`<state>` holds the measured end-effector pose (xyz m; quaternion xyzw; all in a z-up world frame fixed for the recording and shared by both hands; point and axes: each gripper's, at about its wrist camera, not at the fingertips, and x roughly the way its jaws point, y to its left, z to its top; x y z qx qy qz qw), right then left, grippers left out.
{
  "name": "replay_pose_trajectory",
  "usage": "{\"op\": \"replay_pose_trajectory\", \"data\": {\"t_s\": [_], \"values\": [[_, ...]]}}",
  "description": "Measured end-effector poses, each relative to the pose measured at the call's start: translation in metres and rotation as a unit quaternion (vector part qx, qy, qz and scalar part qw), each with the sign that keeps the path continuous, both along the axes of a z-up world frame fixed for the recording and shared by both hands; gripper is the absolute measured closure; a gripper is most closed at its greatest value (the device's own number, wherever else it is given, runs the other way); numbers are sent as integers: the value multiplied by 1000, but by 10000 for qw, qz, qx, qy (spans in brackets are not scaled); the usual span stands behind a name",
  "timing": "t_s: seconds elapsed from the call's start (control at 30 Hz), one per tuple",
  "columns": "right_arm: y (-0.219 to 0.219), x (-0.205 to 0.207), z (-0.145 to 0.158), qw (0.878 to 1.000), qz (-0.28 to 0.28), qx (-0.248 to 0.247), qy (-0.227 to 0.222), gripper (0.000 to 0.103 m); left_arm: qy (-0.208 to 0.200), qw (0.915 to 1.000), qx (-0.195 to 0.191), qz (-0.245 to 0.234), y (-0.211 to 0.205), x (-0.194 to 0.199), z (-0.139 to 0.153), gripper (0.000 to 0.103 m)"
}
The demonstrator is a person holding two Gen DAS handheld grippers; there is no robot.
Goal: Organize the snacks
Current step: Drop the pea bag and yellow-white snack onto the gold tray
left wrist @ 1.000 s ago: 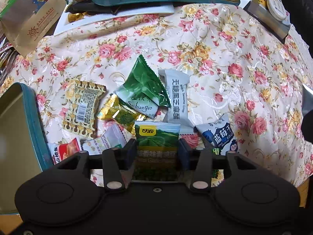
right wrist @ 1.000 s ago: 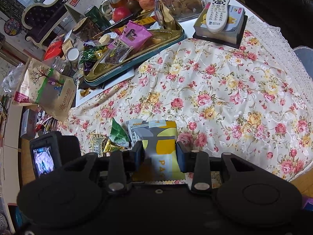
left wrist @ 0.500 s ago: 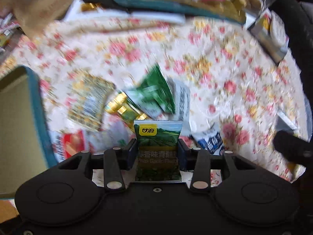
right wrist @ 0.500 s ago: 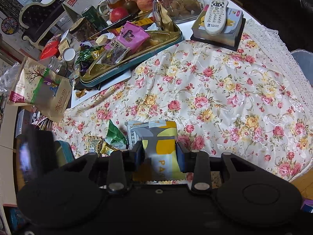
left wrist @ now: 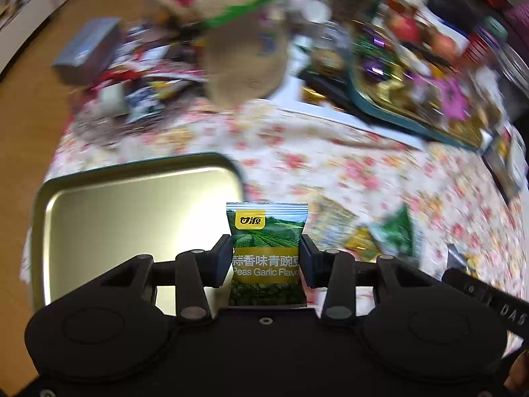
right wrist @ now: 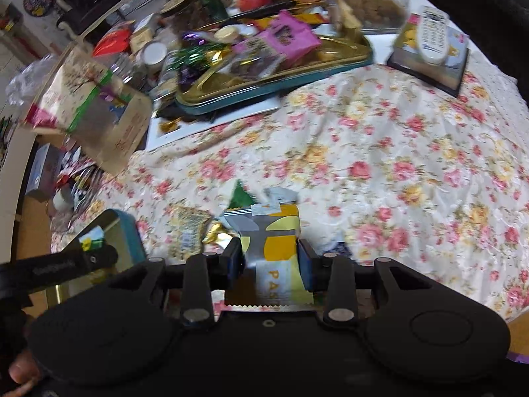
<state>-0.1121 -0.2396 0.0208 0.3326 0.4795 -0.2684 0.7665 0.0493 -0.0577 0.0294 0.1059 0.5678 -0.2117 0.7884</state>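
- Left wrist view: the left tool [left wrist: 266, 259] is gripping a green pea packet [left wrist: 266, 231] by its two side edges, and the packet is standing upright between the pads, clear of the table.
- The packet is hanging over the near right corner of an empty metal tin [left wrist: 99, 205] with a teal rim, which is lying open on the floral tablecloth [left wrist: 330, 165]. My reading is that the tin is the sorting container and the packet is being held above it for a drop.
- Loose wrappers [left wrist: 380, 235] are lying on the cloth just right of the tin, presumably waiting their turn.
- Everything beyond the tin is smearing with motion blur; the bag and clutter at the far edge are hard to name, and a dark bar is cutting in at the lower right.
- Right wrist view: the right tool [right wrist: 270, 264] is holding a grey-and-yellow packet [right wrist: 274, 238] narrowly between its pads, above the pile of loose snacks [right wrist: 191, 228] on the cloth.
- The teal tin's corner [right wrist: 127, 228] is showing at the left, partly hidden behind the other tool's dark body, so its inside is barely visible here.
- A second tray [right wrist: 274, 86] full of sweets is sitting farther back, beside a remote [right wrist: 433, 39] on a box; its contents are blurring together.
- The printing on the grey-and-yellow packet is cut off by the tool's body.
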Motion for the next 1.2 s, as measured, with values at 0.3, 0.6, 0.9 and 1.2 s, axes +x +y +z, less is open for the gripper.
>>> {"op": "replay_pose_trajectory", "data": {"t_s": [0.3, 0.6, 0.9, 1.2], "values": [[62, 60, -1, 9947, 1003, 34, -236, 65, -248, 9959, 383, 786, 66, 31, -4, 53], [124, 106, -2, 9801, 1927, 129, -460, 65, -3, 9903, 293, 1359, 110, 52, -3, 52], [149, 119, -11, 9718, 2292, 295, -461, 64, 33, 9900, 217, 1391, 119, 54, 0, 52], [158, 125, -7, 9665, 2457, 338, -664, 57, 74, 9881, -39, 1535, 126, 55, 5, 49]]}}
